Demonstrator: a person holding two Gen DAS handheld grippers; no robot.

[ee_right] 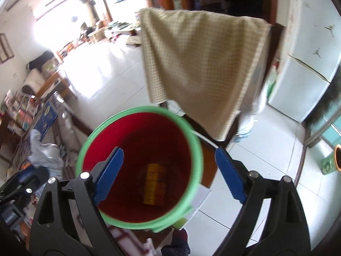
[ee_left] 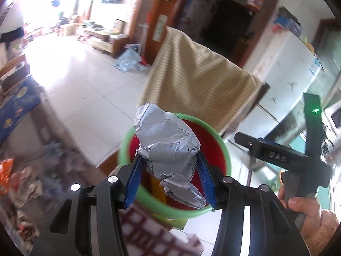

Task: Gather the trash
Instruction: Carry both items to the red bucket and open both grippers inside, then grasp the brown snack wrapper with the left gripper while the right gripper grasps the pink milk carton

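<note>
Trash is going into the red bin (ee_right: 136, 140): a yellow packet (ee_right: 155, 183) is lying at its bottom, the right gripper (ee_right: 168, 172) is hanging spread and empty above, the left gripper (ee_left: 170, 177) is clasping crumpled silver foil (ee_left: 168, 149) over the rim, while more litter (ee_left: 23, 177) is waiting beside it.

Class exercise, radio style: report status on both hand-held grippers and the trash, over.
Left hand-held gripper clamped on crumpled silver wrapper, over the green-rimmed bin. Right hand-held gripper open, empty. Yellow packet lying in bin. Nothing blocking.

Bucket rim (ee_left: 125, 143) — part-hidden behind wrapper (ee_left: 170, 149)
</note>
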